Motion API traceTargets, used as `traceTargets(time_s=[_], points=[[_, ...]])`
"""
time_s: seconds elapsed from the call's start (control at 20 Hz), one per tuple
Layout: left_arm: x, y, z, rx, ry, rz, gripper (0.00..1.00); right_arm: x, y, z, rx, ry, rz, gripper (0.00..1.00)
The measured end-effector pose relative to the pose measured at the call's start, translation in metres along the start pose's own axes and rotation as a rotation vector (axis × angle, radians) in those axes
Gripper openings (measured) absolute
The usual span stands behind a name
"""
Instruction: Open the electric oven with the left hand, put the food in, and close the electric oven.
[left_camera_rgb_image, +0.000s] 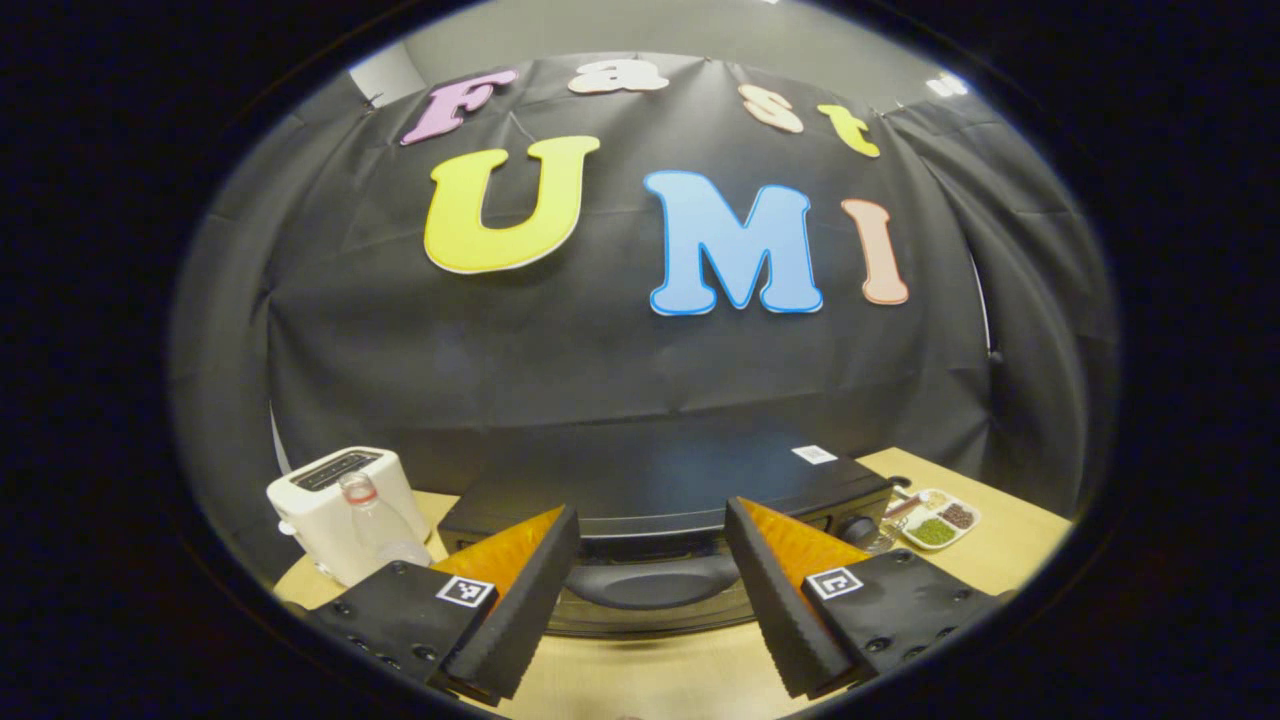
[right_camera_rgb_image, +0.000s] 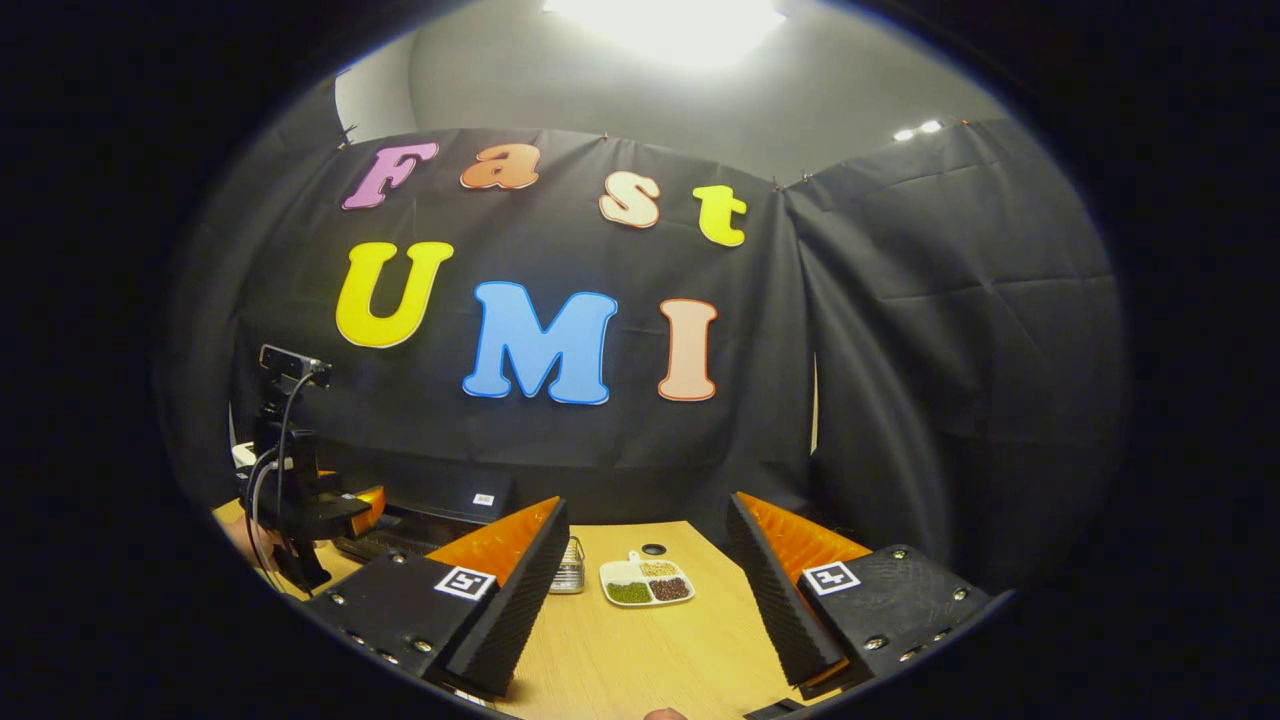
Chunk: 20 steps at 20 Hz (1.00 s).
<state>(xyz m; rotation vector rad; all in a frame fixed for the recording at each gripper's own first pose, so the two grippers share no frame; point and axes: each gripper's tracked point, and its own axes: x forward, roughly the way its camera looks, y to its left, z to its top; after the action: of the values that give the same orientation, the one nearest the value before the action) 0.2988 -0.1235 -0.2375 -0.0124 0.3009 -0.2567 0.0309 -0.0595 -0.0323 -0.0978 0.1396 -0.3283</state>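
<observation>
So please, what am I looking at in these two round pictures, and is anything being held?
A person holds two hand-held grippers, each carrying a camera that looks along its own two fingers. In the left gripper view, the left gripper is open and empty, facing the handle of the black electric oven, whose door looks closed. A white toaster and a plastic bottle stand beside it on the wooden table. In the right gripper view, the right gripper is open and empty too, above a divided food tray.
</observation>
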Motion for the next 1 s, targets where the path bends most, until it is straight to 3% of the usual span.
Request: traceTargets(time_s=[0.25, 0.55, 0.65, 0.7, 1.0], points=[[0.016, 0.003, -0.025, 0.005, 0.039, 0.014, 1.00, -0.004, -0.005, 0.004, -0.012, -0.004, -0.039, 0.96], [0.007, 0.002, -0.024, 0.002, 0.010, 0.033, 1.00, -0.007, -0.008, 0.007, -0.028, -0.010, -0.043, 0.96], [-0.001, 0.001, -0.029, 0.001, 0.014, 0.034, 0.91, -0.008, -0.007, 0.007, -0.022, -0.009, -0.036, 0.96], [-0.007, -0.001, -0.032, 0.002, 0.021, 0.033, 1.00, -0.009, -0.008, 0.006, -0.020, -0.010, -0.031, 0.96], [-0.038, -0.005, -0.051, 0.002, 0.046, 0.031, 0.98, -0.014, -0.003, 0.001, -0.021, -0.006, 0.014, 0.96]])
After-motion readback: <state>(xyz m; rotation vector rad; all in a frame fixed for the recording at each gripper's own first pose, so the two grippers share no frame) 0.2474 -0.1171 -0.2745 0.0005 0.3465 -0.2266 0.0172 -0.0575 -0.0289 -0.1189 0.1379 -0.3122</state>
